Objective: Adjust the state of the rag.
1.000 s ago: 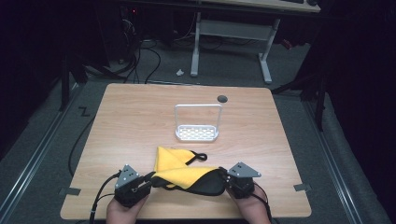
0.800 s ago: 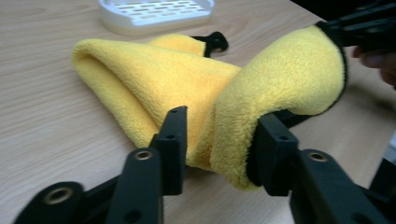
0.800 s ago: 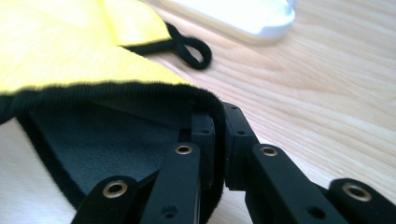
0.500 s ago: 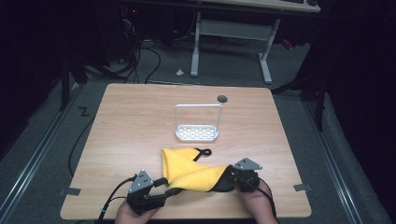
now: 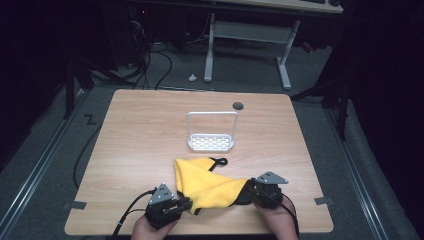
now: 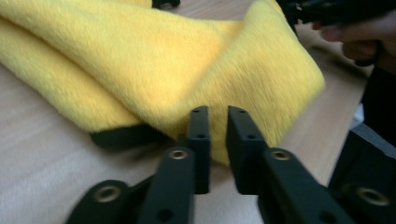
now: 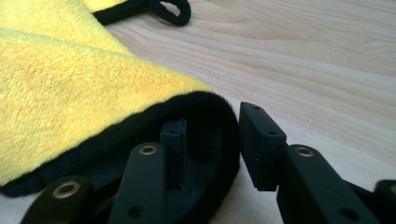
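Work in hand: folding the yellow cloth (image 5: pixel 205 180) on the worktop (image 5: pixel 140 135).

Cloth, place: it lies at the near middle of the worktop, between the two hands, with the white rack (image 5: pixel 211 131) just beyond its far edge. Its black loop (image 5: pixel 220 161) points toward the rack.

What has changed: a second ago the cloth lay spread wider, with its left corner reaching further out. Now it is bunched narrower, and the left claw has come in from the left to its near left edge. The rack has not moved.

What that means: I judge that one fold is nearly laid and the hands are shifting their hold for the next.

Left claw (image 6: pixel 218 123): its jaws have just been closing and now stand almost together with a thin gap. Their tips sit at the cloth's folded edge, but I see no cloth pinched in the gap, so I read it as clenched on nothing.

Right claw (image 7: pixel 212 135): its jaws have just been opening. The black hem (image 7: pixel 205 105) still lies between them. The left jaw is buried under the fold and the right jaw stands just clear of the hem, so the hold looks released.

Risk, as a judgement: with neither claw gripping, the top layer could slide back open.
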